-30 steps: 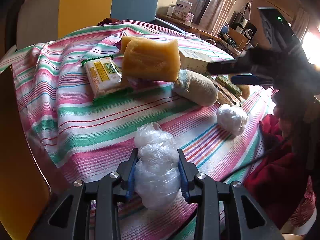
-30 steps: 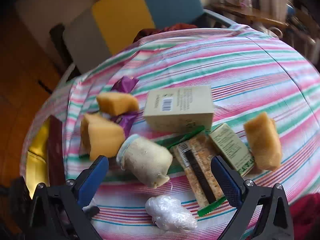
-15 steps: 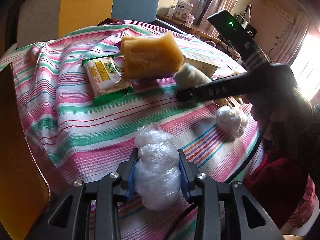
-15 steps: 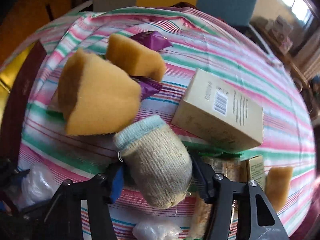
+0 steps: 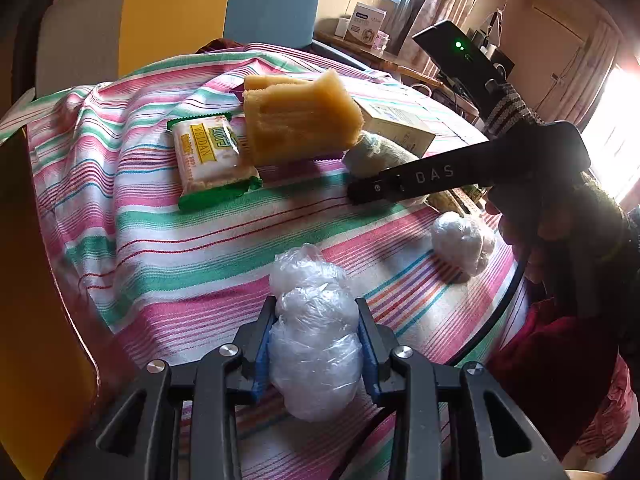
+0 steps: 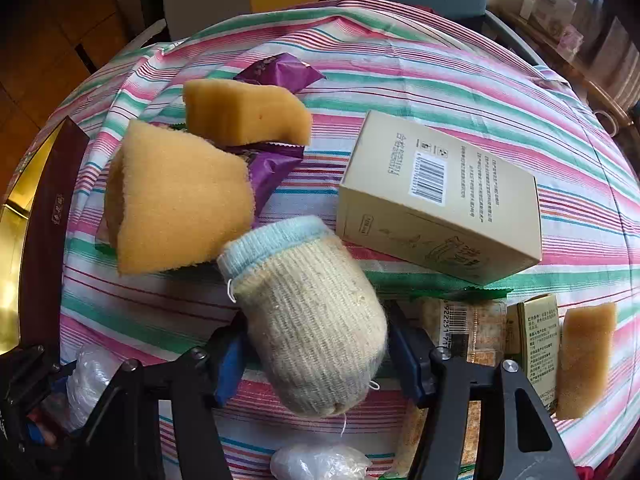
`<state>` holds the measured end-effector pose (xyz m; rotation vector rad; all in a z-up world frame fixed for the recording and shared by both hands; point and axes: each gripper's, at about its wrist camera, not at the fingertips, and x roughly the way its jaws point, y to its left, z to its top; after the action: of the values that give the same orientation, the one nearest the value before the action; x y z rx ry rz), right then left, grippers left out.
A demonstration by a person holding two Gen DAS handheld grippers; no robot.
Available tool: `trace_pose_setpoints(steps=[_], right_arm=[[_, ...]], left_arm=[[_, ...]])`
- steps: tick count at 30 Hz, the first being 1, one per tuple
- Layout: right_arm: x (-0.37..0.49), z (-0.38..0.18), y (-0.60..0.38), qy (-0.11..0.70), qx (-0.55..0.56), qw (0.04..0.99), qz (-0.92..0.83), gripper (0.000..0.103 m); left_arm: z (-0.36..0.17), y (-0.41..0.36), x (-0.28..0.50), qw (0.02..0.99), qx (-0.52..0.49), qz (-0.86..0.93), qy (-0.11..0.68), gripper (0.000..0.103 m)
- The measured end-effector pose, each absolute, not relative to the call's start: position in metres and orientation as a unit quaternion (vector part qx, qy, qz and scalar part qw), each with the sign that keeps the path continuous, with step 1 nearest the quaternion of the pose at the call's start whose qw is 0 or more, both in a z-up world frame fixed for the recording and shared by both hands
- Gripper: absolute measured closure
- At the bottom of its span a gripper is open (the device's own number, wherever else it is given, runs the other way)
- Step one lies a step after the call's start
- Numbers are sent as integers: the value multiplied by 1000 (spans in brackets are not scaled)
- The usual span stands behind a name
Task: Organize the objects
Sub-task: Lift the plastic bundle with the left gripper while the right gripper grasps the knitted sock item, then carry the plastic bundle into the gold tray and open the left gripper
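Note:
My left gripper [image 5: 316, 344] is shut on a crumpled clear plastic wad [image 5: 314, 336], held just above the striped tablecloth [image 5: 200, 248]. My right gripper [image 6: 320, 356] has its jaws around a rolled cream knitted sock with a light blue cuff [image 6: 308, 320]; the blue pads sit at its two sides. In the left wrist view the right gripper's black arm [image 5: 440, 178] lies over the sock [image 5: 372, 152]. A second plastic wad [image 5: 460, 242] lies to the right; it also shows in the right wrist view [image 6: 320, 462].
Two yellow sponges [image 6: 176, 196] [image 6: 248, 112] lie on purple wrappers [image 6: 280, 76]. A beige box [image 6: 440, 196], a cracker packet [image 5: 208, 156], a small green box [image 6: 538, 344] and a third sponge [image 6: 584, 356] lie around. A yellow-lined box [image 6: 12, 240] stands at the left edge.
My right gripper moved down and forward onto the sock and narrowed around it. My left gripper stayed still, holding the plastic wad.

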<state>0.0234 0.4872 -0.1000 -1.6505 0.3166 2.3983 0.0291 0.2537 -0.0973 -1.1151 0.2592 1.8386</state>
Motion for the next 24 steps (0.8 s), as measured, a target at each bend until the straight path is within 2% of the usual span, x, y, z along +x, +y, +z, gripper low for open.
trace_pose_setpoints(steps=[3, 11, 12, 14, 15, 20, 24], right_arm=[[19, -101, 480, 98, -565, 103, 813, 27], [13, -95, 481, 87, -550, 108, 823, 27], [14, -95, 480, 84, -546, 109, 827, 28], [11, -98, 482, 87, -547, 101, 827, 44], [9, -100, 482, 83, -549, 103, 825, 46], [16, -101, 474, 81, -551, 100, 825, 46], [21, -99, 474, 78, -551, 100, 825, 46]], left_arm=[[-97, 253, 29, 469, -454, 750, 107, 66], [-96, 250, 29, 468, -452, 751, 111, 66], [-95, 250, 29, 467, -451, 752, 113, 68], [-92, 251, 31, 466, -448, 753, 122, 68], [-91, 251, 32, 467, -449, 752, 124, 68], [-59, 246, 40, 493, -425, 751, 113, 68], [-13, 210, 24, 483, -403, 775, 63, 68]])
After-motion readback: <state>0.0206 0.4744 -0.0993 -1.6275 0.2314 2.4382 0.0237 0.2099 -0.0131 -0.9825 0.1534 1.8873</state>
